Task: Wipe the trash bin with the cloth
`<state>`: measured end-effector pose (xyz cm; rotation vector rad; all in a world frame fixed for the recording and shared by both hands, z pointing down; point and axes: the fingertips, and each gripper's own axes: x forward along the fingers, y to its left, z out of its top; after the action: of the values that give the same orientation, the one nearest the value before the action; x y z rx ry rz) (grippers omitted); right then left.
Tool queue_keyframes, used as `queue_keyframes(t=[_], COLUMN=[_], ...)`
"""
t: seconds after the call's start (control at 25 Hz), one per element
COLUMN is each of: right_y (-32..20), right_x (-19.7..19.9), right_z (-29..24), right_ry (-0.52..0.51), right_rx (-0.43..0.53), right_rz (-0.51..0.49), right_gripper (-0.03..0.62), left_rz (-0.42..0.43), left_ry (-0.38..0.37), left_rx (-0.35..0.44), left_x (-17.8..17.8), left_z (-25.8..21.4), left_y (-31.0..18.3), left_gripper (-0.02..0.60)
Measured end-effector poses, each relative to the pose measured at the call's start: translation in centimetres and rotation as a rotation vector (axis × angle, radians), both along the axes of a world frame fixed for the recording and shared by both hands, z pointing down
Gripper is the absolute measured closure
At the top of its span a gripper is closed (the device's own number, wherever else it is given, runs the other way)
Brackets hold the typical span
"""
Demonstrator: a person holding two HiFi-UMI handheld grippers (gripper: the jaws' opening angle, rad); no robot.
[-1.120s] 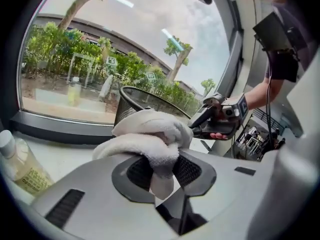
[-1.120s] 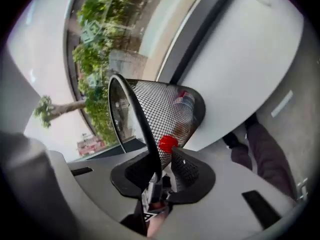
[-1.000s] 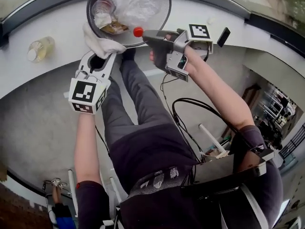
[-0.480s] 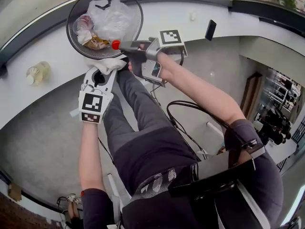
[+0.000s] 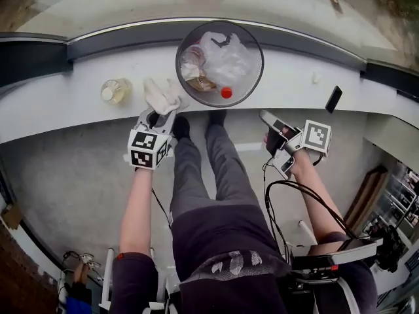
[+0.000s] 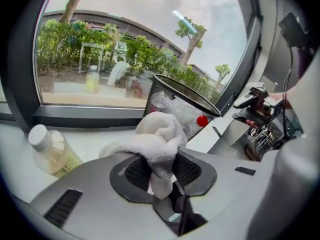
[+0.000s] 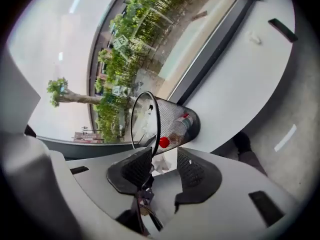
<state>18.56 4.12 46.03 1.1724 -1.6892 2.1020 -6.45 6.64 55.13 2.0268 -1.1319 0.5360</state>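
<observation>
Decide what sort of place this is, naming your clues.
Probably a window-side counter in an office-like building: a curved white ledge under a big window onto trees, plus a mesh trash bin.

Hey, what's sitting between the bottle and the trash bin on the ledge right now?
The cloth, pinched in the left tongs, lies between the bottle and the bin. The head view shows it.

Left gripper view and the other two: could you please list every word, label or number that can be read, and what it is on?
None can be read in any view.
Sign outside the window: too small and blurred.
Bottle: no legible label.
Marker cube: black-and-white pattern, no letters.
</observation>
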Motion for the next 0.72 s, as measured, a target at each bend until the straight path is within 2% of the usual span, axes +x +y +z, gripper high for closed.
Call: queue_keyframes(t=[0.08,0.16,0.2,0.28,0.36,0.44,0.56,0.72], right_y=[0.3,0.6,0.7,0.9,0.8,0.8,0.4,-0.4], right_x=[0.8,0.9,0.7,0.3,0.2,0.2,-0.6,-3.7], right_z=[-1.7,-3.3,-4.0,-5.3,-6.0,-6.6,-8.4,-12.4], right_ry=[0.015,0.015,0.013,0.01,0.016,0.014,-0.022,-0.127], right_rx=[0.05,0.1,0.122,0.156,0.181,0.199,0.266,0.399], right_rz=[-0.033,-0.067,-0.083,-0.109,-0.123,-0.119,-0.124,-0.176], right_gripper=[0.444,0.573,0.592,0.592,0.592,0.592,0.592,0.592], left_rz=[-0.001,0.021,0.033,0.056,0.075,0.112,0.191,0.225], left_ry=[-0.041,-0.073,-0.089,-0.112,-0.122,-0.137,-0.202,-0.253], left_rx=[0.0,-0.013,-0.025,-0.057,-0.099,-0.143,-0.164,-0.18], left_x=[-1.1,-1.5,-1.8,-2.2,-2.5,-2.7,-3.3,-4.8], left_z=[0.0,0.5,1.0,1.9,2.7,3.2,2.6,0.3], left_y=[-1.7,-3.0,-3.5,-4.4,-5.0,-4.6,-3.8,-2.8], left_gripper=[0.497,0.491,0.49,0.473,0.42,0.31,0.298,0.298])
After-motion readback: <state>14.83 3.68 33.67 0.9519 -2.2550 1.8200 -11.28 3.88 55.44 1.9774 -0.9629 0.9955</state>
